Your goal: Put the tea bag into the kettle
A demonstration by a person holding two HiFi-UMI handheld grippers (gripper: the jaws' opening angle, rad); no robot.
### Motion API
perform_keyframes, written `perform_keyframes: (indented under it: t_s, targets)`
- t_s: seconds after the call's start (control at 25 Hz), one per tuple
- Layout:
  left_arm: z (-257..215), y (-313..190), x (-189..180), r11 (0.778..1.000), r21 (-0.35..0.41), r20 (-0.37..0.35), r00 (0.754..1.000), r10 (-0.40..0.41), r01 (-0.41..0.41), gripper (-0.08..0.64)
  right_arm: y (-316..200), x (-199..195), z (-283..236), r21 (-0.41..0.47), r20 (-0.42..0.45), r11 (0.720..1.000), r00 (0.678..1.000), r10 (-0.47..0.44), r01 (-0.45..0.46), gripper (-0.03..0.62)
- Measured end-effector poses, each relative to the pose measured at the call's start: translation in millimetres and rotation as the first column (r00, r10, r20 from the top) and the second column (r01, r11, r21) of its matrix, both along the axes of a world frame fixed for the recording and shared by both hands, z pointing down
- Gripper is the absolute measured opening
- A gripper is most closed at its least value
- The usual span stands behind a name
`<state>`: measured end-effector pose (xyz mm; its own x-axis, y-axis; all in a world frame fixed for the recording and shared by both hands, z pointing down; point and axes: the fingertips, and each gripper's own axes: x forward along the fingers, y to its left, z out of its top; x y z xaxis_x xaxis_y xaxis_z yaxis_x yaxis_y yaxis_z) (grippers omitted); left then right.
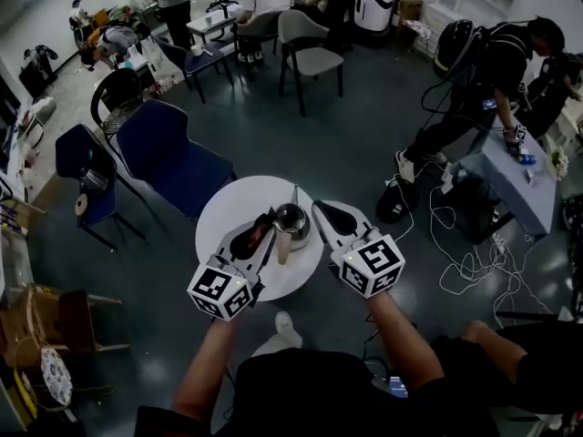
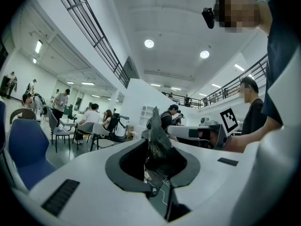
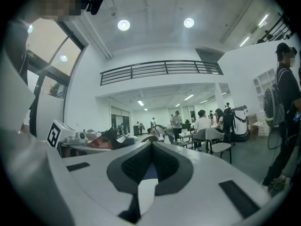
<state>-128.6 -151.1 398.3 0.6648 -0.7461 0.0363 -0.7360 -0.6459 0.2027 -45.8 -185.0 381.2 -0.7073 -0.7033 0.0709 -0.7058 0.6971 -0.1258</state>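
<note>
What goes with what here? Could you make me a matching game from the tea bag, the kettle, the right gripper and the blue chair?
Things:
1. tea bag
2. kettle
3. right gripper
4. blue chair

Places or states:
A. on the floor beside the round white table
B. shut, nothing between its fingers
C. pinched in the left gripper
D. standing on the table

Pairs: 1-C, 2-D, 3-B, 4-A
</note>
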Motion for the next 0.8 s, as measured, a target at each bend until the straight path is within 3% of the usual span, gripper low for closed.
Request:
perform_keyframes:
  t_s: [0.8]
  targets:
    - [29.4, -63.5, -24.9, 0.996, -0.048, -0.052, 0.996, 0.068, -0.07, 0.071, -55.5, -23.6, 23.8, -0.034, -0.049, 0.996, 0.996, 0.079, -0.08, 0.017]
